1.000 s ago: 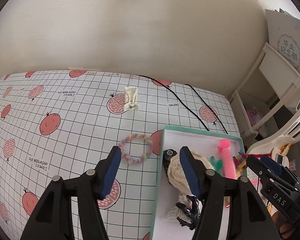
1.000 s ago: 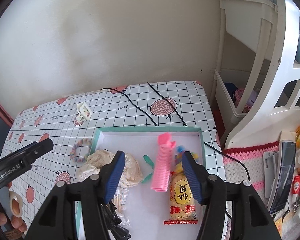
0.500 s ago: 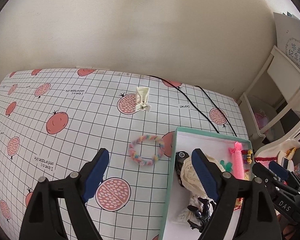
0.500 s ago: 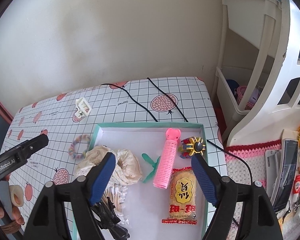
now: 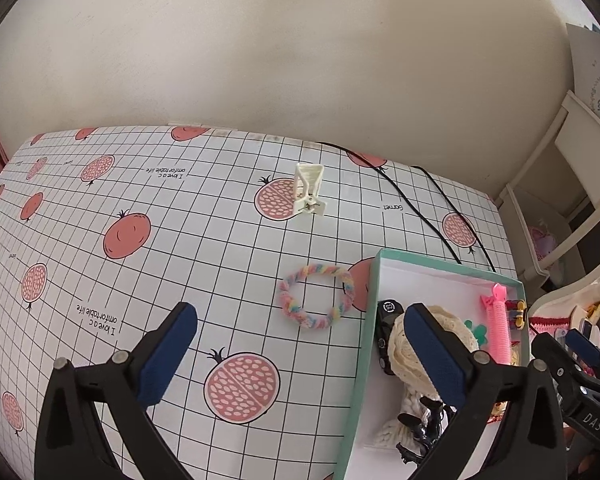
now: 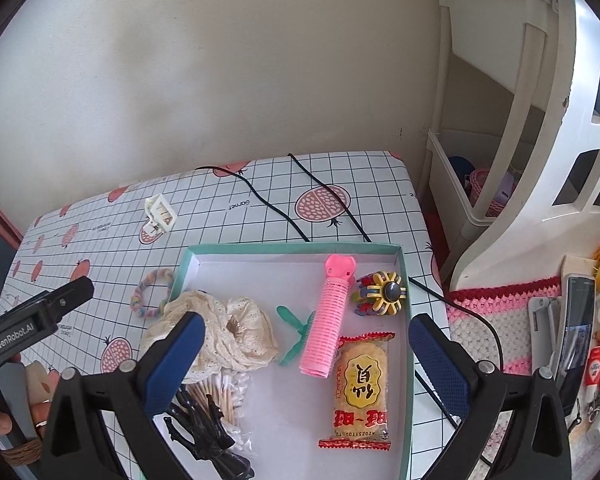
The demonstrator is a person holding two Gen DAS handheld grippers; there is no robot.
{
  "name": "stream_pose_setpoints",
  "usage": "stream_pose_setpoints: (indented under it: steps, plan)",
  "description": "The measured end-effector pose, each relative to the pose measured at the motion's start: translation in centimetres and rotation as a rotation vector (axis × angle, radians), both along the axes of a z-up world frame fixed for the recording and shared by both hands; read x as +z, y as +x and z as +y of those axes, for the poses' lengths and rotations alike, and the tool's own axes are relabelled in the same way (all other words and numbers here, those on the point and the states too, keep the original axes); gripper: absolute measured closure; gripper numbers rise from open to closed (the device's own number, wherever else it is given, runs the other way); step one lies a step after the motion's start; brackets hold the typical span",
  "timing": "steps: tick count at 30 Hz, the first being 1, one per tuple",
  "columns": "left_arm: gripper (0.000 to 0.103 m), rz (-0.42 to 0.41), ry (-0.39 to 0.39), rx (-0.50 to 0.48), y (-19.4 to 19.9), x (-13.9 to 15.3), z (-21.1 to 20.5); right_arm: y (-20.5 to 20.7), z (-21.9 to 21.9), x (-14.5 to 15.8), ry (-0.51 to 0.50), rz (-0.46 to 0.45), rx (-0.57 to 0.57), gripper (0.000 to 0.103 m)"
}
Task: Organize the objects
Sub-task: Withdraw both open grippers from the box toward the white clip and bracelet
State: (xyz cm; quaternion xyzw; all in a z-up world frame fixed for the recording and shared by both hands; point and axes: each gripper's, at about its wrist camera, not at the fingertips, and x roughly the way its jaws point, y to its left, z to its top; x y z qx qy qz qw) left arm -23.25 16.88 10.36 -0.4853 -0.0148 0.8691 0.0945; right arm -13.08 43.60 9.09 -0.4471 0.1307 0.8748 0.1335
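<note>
Pomegranate-print desk (image 5: 148, 280): pastel hair tie (image 5: 315, 295) lies outside teal box (image 5: 366, 344). Left hand-held gripper (image 5: 300, 346) wide open, empty; right hand-held gripper (image 6: 306, 354) likewise. Straddle one braid side, pinch gently.

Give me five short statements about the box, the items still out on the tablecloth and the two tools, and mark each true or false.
1. The pastel braided hair tie lies inside the teal box. False: it lies on the tablecloth beside the box.
2. The pink hair roller is in the box. True.
3. The left tool grips the cream hair clip. False: open, empty; the clip lies farther back.
4. The right tool is open. True.
5. The snack packet sits outside the box. False: inside it.
</note>
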Motion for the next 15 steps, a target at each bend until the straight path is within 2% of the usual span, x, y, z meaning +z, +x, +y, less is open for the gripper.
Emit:
stream_pose_setpoints:
  steps: [15]
  plan:
    - [0.000, 0.000, 0.008, 0.004, -0.2, 0.3, -1.1, -0.2, -0.5, -0.2, 0.004, -0.009, 0.006, 0.000]
